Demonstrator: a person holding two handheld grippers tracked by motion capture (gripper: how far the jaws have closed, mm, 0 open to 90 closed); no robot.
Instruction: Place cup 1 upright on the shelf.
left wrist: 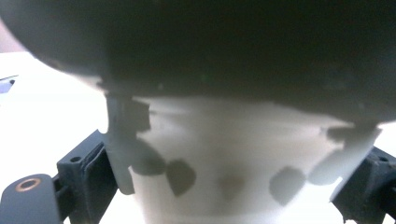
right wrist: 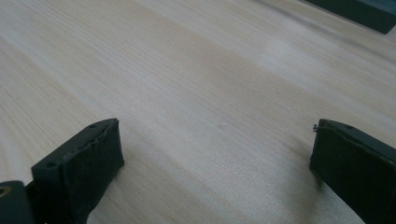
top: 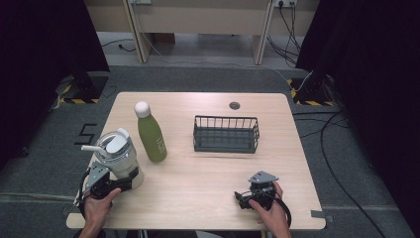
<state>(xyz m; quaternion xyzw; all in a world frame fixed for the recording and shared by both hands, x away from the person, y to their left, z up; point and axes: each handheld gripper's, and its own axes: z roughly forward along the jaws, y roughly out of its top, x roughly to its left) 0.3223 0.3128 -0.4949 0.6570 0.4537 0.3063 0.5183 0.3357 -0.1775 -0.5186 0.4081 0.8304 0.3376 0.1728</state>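
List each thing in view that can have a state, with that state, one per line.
Cream tumbler: upright, lid on, straw in, base between the left claw's jaws.
Green bottle: upright, white cap on, untouched.
Wire basket: upright, nothing visible inside.
Left claw: jaws on either side of the tumbler, contact not clear.
Right claw: open, holding nothing, low over the table.

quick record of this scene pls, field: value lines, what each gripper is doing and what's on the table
left gripper: jaws either side of the cream tumbler, low on its body; grip cannot be confirmed
right gripper: open, holding nothing, low over bare table
cream tumbler: upright, near left front edge, lid with straw
green bottle: upright, white cap, just right of tumbler, apart from it
wire basket: dark, looks empty, centre right
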